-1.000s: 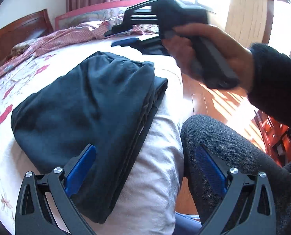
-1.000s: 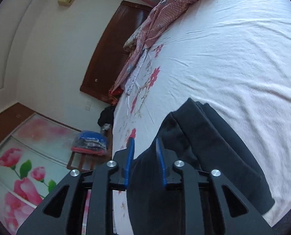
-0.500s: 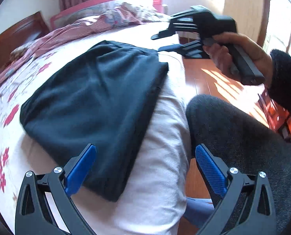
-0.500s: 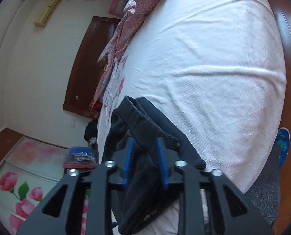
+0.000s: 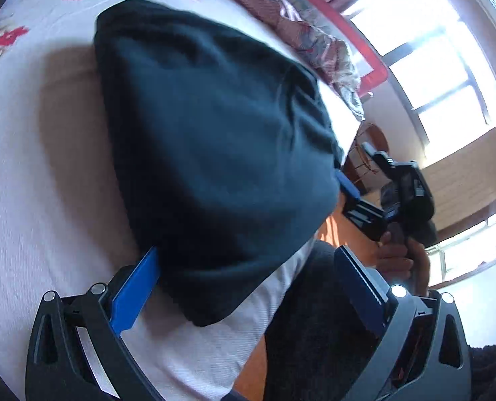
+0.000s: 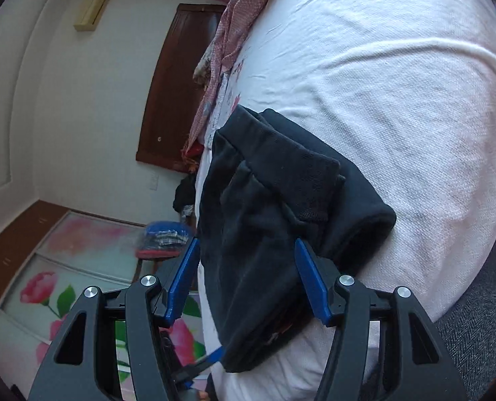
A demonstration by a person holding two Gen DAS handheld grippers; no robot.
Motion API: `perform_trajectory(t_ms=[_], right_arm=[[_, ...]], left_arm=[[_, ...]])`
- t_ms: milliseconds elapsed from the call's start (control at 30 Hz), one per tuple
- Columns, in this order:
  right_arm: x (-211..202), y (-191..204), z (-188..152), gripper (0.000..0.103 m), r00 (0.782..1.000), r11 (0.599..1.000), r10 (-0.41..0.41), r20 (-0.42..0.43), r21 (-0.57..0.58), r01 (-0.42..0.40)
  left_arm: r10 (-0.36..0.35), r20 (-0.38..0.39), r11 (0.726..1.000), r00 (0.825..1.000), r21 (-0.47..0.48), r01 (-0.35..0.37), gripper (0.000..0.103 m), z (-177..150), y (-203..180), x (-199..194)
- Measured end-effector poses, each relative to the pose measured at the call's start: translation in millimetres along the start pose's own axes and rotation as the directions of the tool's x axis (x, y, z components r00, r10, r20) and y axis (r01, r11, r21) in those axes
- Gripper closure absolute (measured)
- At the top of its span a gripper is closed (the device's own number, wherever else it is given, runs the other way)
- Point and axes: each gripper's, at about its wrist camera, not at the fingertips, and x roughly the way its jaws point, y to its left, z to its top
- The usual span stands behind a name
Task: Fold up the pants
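Bright window (image 5: 442, 77) glare (blown out), fisheye-warped, motion-blurred edges.

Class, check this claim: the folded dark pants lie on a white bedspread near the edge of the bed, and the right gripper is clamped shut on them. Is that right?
One part is wrong. In the right wrist view the right gripper is open: its blue pads stand apart on either side of the folded dark pants without pressing them, having just opened. The pants do lie on the white bedspread near the bed's edge.
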Motion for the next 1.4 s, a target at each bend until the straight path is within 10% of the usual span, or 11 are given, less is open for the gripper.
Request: perform_trajectory(t_ms=[167, 267, 567, 933, 1033, 1167, 1400], right_arm=[[3, 11, 4, 0.045, 0.998, 0.998, -0.051, -0.023, -0.045, 0.050], [3, 11, 4, 0.045, 0.999, 0.999, -0.042, -0.018, -0.028, 0.041], [-45, -22, 32, 0.025, 0.982, 0.994, 0.006, 0.187, 0.105, -0.026], [-20, -39, 12, 0.023, 0.993, 0.993, -0.005, 0.117, 0.116, -0.009], [-21, -38, 15, 0.023, 0.987, 0.988, -0.118, 0.111, 0.112, 0.106], [-31, -27, 25, 0.023, 0.972, 0.991, -0.129, 0.197, 0.051, 0.121], [19, -11, 37, 0.023, 0.985, 0.978, -0.169, 0.043, -0.117, 0.173]], left_arm=[[-0.022, -0.023, 0.970, 0.999, -0.243, 0.016, 0.011, 1, 27, -15], [0.035, -0.073, 0.973, 0.997, -0.227, -0.050, 0.009, -3, 18, -16], [-0.140, 0.109, 0.909, 0.984, -0.381, 0.171, 0.002, 45, 59, 2], [-0.245, 0.173, 0.883, 0.954, -0.367, 0.293, 0.002, 60, 66, 0], [-0.300, 0.215, 0.853, 0.929, -0.375, 0.362, 0.002, 60, 67, 1], [-0.296, 0.199, 0.851, 0.934, -0.389, 0.352, 0.002, 62, 67, 4], [-0.272, 0.159, 0.883, 0.949, -0.350, 0.311, 0.002, 65, 60, 7]])
